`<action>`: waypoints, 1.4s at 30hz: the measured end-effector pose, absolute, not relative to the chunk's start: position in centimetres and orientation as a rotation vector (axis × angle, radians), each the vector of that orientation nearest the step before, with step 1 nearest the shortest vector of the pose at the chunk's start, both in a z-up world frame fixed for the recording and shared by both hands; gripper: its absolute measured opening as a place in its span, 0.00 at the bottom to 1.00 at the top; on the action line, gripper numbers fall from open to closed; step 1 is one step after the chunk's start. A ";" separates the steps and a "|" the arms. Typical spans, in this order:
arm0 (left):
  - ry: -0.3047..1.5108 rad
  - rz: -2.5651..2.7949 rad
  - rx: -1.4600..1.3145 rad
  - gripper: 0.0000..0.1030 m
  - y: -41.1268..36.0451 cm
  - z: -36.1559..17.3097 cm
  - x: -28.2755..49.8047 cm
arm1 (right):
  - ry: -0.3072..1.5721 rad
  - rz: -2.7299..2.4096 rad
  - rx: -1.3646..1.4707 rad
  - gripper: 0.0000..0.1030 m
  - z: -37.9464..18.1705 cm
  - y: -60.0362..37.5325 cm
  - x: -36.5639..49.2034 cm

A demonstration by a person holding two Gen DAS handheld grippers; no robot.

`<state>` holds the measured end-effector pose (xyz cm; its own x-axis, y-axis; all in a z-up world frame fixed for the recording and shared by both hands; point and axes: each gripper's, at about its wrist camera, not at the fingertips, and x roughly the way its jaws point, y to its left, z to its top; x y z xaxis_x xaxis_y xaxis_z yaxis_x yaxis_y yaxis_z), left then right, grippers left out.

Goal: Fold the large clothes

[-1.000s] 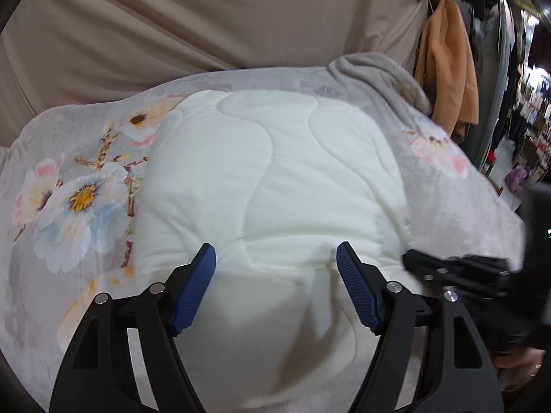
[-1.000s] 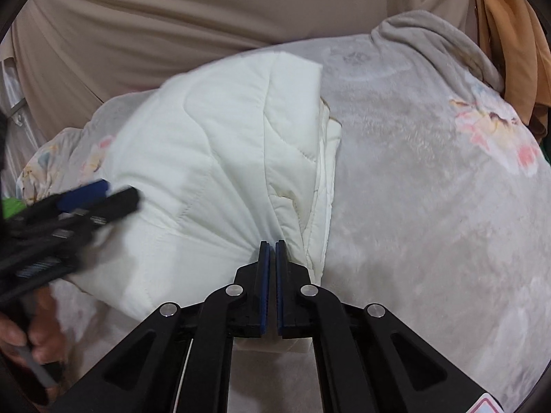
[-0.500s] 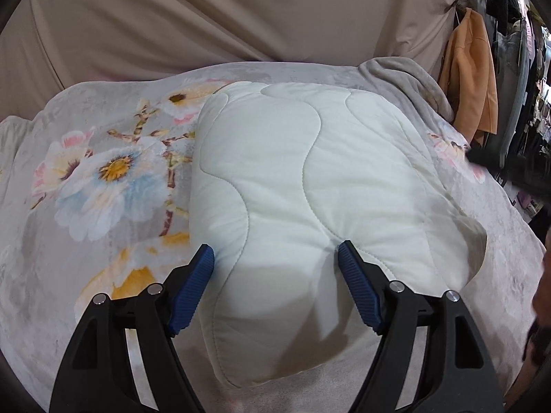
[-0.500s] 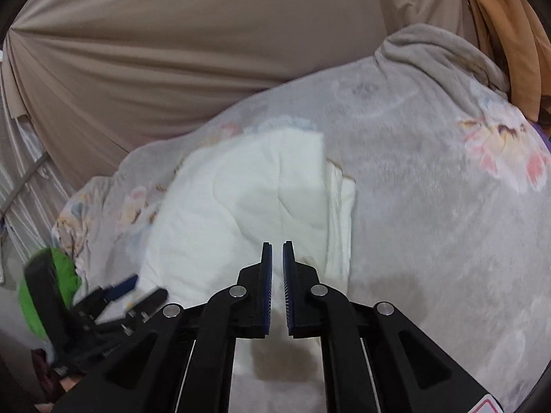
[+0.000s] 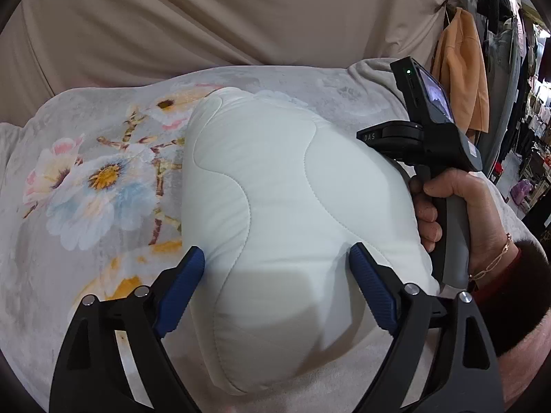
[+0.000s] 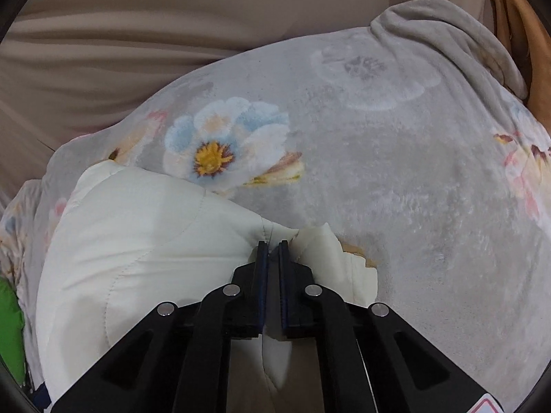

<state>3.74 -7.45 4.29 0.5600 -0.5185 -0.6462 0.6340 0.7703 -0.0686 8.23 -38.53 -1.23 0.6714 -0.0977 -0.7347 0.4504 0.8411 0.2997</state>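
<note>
A white quilted garment lies folded into a thick pad on a grey floral blanket. My left gripper is open, its blue pads astride the garment's near end, touching nothing I can see. In the left wrist view the right-hand tool is held in a hand at the garment's right edge. In the right wrist view the garment fills the lower left. My right gripper is nearly shut at the garment's layered edge, with a narrow gap and cloth under it.
A beige curtain hangs behind the bed. An orange garment hangs at the right, with a cluttered room beyond. A folded-over blanket corner lies at the far right. Something green sits at the left edge.
My right gripper dropped back down onto the garment's right edge. The right-hand tool came into the left wrist view. My left gripper stayed open over the near end.
</note>
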 end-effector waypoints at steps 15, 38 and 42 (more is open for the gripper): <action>0.730 -0.742 0.247 0.85 -4.7 4.1 1.0 | 0.681 -0.249 0.538 0.15 1.8 -38.0 4.8; 0.841 -0.622 0.115 0.45 -0.6 0.5 2.4 | 0.607 -0.145 0.629 0.07 -0.1 -33.7 -11.8; 0.865 -0.643 0.144 0.45 -1.2 0.3 1.9 | 0.695 -0.176 0.650 0.06 -4.9 -33.9 -10.9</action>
